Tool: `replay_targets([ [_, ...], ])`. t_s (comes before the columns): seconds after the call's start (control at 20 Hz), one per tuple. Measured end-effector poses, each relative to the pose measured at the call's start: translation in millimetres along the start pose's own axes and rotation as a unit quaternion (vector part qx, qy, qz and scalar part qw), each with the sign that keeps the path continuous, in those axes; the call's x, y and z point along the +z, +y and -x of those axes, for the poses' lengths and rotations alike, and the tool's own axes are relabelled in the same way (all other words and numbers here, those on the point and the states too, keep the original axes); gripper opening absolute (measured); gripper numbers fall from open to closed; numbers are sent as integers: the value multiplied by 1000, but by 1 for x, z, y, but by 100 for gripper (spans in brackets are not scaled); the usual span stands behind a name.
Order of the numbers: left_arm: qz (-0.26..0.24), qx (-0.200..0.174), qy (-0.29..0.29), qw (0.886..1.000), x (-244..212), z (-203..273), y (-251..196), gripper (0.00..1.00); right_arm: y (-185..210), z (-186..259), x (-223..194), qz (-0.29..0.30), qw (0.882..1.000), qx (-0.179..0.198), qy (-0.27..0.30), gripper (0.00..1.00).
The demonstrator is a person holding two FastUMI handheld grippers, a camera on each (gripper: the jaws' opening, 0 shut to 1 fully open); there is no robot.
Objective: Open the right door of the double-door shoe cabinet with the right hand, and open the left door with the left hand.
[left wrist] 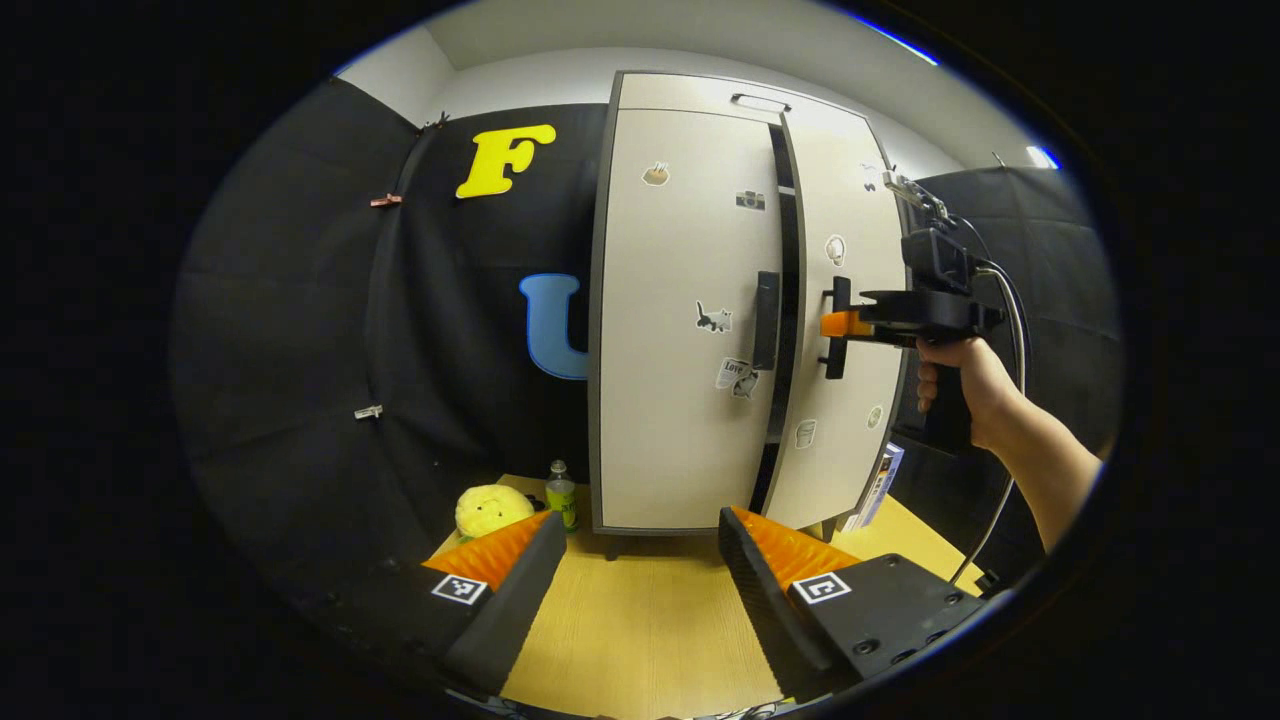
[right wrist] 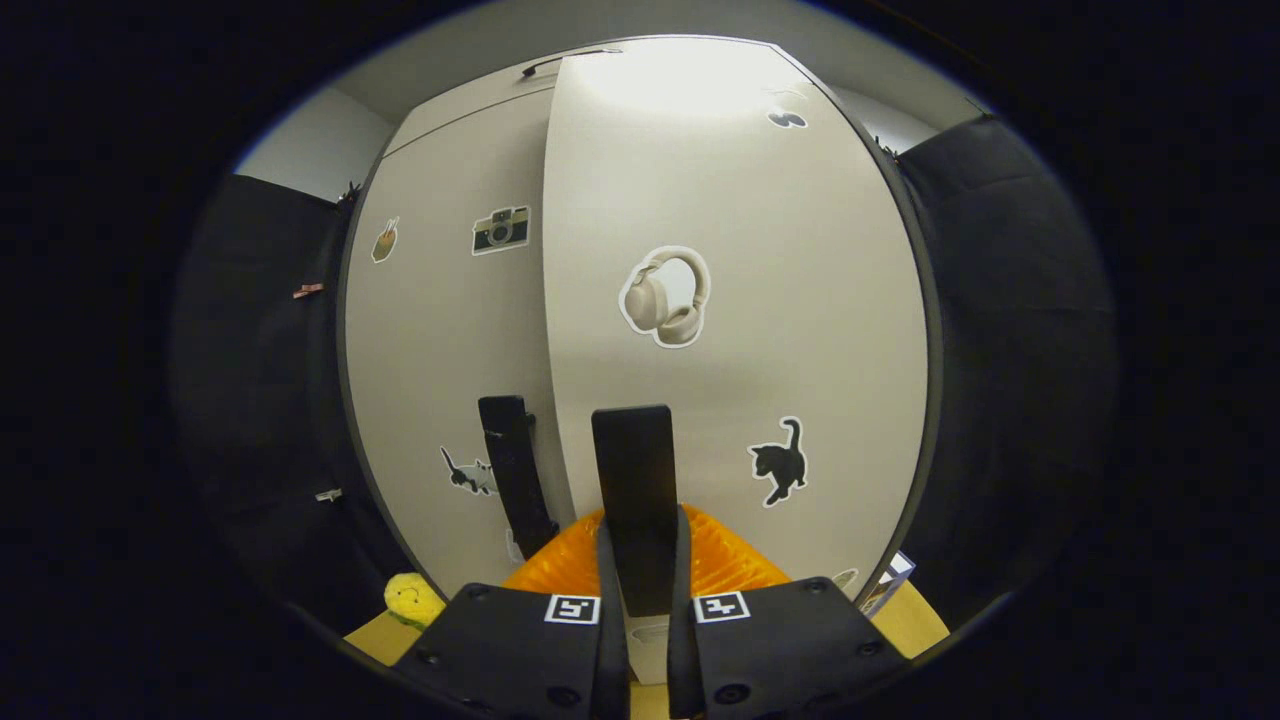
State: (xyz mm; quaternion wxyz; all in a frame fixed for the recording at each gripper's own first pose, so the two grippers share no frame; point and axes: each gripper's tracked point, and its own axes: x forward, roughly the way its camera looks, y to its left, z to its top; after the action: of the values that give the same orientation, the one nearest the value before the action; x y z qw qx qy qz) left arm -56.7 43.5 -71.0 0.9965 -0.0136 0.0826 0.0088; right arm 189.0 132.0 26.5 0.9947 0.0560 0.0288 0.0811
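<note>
Between pinching fingertips (right wrist: 640, 560), upright right-door handle (right wrist: 632, 470).

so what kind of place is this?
Looks like a staged recording booth, not a home: black cloth walls around a double-door shoe cabinet on a wooden floor, with hand-held right tongs on its handle.

Bright overhead light glares off the cabinet (right wrist: 690, 80) top; fisheye bends edges, focus sharp.

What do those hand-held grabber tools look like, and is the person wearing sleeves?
Each gripper has blocky black bodies bearing square black-and-white tags, ahead of ribbed finger pads. The right gripper has a black pistol grip, a small box on top and a pale cable trailing down. The forearm is bare; no sleeve visible.
</note>
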Motion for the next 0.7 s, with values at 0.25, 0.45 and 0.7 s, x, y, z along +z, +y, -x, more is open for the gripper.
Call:
replay_targets([
  [0.25,-3,-7,3,1000,4,1,1,95,-7,15,3,-7,1000,1,-6,19],
  [0.45,-5,7,-9,1000,9,1,-13,95,-12,24,7,-34,999,23,-14,19],
  [0.7,23,23,-12,999,9,-4,-58,95,-21,37,11,-36,998,57,-14,19],
])
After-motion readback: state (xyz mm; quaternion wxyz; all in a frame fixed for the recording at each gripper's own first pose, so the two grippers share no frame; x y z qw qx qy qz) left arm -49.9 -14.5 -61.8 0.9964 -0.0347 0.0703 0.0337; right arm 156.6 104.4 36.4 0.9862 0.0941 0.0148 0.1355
